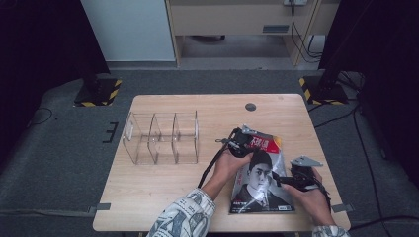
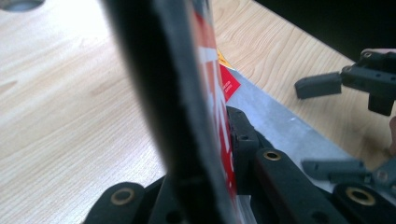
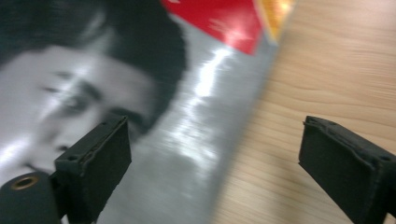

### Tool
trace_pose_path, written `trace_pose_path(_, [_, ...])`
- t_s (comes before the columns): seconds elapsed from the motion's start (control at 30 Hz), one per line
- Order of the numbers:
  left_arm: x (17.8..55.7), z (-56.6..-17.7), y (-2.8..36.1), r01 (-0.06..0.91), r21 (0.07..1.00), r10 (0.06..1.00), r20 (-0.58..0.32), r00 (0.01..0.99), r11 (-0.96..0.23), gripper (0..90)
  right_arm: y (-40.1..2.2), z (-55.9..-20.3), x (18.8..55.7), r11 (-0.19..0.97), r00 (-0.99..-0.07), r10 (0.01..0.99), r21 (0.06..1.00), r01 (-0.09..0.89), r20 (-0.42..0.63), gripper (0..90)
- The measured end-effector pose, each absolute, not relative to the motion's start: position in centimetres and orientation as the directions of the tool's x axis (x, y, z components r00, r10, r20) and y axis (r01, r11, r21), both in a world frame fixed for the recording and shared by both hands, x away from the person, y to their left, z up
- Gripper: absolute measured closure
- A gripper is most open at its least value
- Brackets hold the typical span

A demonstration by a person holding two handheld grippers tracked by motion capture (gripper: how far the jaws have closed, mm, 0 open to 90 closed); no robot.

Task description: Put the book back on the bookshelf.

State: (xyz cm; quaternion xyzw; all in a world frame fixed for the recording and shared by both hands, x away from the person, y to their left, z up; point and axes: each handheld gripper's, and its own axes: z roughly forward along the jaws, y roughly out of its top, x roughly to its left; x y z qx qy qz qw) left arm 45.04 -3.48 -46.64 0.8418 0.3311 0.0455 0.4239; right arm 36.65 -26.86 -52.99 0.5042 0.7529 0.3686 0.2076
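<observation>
Place: a lab or test room | grey carpet floor point(image 1: 59, 163) | black stand bases with yellow-black hazard tape point(image 1: 98, 92) | cables point(image 1: 301, 39) trailing across the floor | lone wooden table point(image 1: 163, 197) set between them

**White lettering on red, too blurred to read**

The magazine point(image 1: 262, 177) carries white characters on a red band across the top of its cover, and small print near the bottom edge. None of it is sharp enough to read in any view.
</observation>
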Motion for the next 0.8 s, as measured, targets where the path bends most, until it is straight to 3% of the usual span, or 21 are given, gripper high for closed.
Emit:
trace_pose_path(0.23, [44.3, -44.9, -2.3, 0.486, 0.774, 0.602, -0.173, 0.779, -0.406, 86.5, -29.3, -53.1, 36.1, 0.198, -0.336, 0.941, 0.744, 0.638, 0.038, 11.2])
trace_pose_path(0.8, [44.1, -44.1, -1.6, 0.474, 0.798, 0.594, -0.188, 0.782, -0.373, 86.6, -28.8, -53.8, 36.3, 0.238, -0.352, 0.936, 0.725, 0.646, 0.005, 12.7])
